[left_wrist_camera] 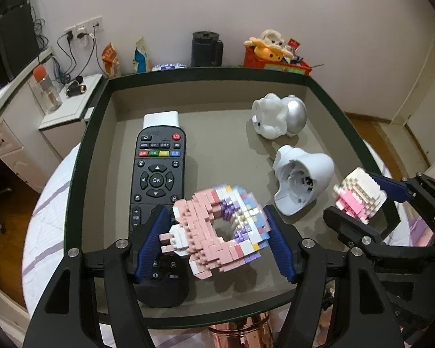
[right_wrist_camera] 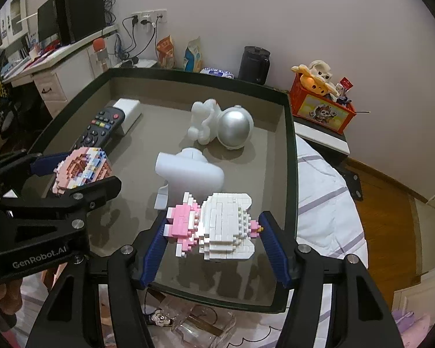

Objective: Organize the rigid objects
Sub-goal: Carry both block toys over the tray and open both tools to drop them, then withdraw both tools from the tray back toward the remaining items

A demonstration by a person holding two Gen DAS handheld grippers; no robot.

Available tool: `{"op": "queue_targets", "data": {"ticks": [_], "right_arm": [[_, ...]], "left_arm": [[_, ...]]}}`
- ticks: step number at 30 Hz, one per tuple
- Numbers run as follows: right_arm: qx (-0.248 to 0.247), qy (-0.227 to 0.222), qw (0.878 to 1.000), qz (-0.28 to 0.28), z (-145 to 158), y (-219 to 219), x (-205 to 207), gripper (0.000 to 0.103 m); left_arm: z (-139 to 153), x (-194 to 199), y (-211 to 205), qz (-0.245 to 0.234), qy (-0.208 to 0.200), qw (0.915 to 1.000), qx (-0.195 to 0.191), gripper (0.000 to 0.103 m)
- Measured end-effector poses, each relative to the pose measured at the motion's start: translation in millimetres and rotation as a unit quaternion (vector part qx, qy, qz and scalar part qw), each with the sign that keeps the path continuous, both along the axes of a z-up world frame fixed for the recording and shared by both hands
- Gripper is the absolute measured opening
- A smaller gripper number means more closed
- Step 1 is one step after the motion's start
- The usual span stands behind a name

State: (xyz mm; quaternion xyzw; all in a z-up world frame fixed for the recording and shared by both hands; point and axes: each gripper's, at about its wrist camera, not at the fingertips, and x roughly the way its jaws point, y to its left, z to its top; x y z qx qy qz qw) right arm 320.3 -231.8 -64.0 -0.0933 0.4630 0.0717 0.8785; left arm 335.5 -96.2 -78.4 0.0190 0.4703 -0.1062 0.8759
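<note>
Pink, white and lilac studded bricks form the ring model (left_wrist_camera: 217, 226): a blocky doughnut shape with a square hole through its middle and stepped, pixel-like edges, clamped between the blue ribbed pads of the left tool (left_wrist_camera: 220, 240) and held above the near part of the tray (left_wrist_camera: 81, 156). Second brick model (right_wrist_camera: 217, 226): mostly white with a pink stepped section on one side, matt and knobbly, gripped from both sides by the right tool (right_wrist_camera: 214, 243), above the tray's near edge. Tray: square, dark green rim, dull grey-brown floor, raised walls, resting on a glass tabletop (left_wrist_camera: 188, 323). Remote (left_wrist_camera: 156, 174): black, long, rounded ends, glossy buttons with a red, green, yellow and blue row, lying flat at the tray's left. White block (left_wrist_camera: 161, 119): smooth plastic, rounded corners, touching the remote's far end. Astronaut figure (right_wrist_camera: 220, 124): glossy white body with a round silver helmet, lying on its side toward the far right of the tray. White shell (left_wrist_camera: 303, 182): smooth moulded plastic, hollow, open side showing internal ribs in the left view, lying between the astronaut and the white brick model. Both tools are black-framed with metal pivot screws.
</note>
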Motion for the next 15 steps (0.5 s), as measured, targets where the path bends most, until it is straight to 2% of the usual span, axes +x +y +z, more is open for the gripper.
{"op": "queue_targets", "data": {"ticks": [2, 3, 5, 8, 11, 15], "right_arm": [[-0.008, -0.001, 1.0, 0.0, -0.9, 0.5, -1.8, 0.068], [-0.012, -0.002, 1.0, -0.004, -0.8, -0.4, -1.9, 0.079], [-0.008, -0.003, 1.0, -0.003, -0.1, -2.3, -3.1, 0.082], [-0.006, -0.003, 1.0, -0.004, 2.9, -2.3, -6.0, 0.085], [0.016, -0.006, 1.0, -0.002, 9.2, -3.0, -10.1, 0.103], [0.047, -0.016, 0.999, -0.004, 22.3, -5.8, -17.6, 0.103]], "left_arm": [[1.0, -0.4, -0.9, 0.006, 0.001, 0.9998, 0.017, 0.075], [2.5, -1.1, 0.4, 0.009, -0.002, 0.9997, 0.021, 0.078], [8.4, -3.7, 5.1, 0.009, -0.009, 0.9999, 0.006, 0.096], [19.8, -12.8, 8.6, 0.008, -0.029, 0.9995, 0.005, 0.098], [33.7, -24.0, 9.9, 0.008, -0.05, 0.9987, 0.009, 0.099], [52.6, -40.1, 17.1, 0.022, -0.075, 0.9968, 0.014, 0.102]]}}
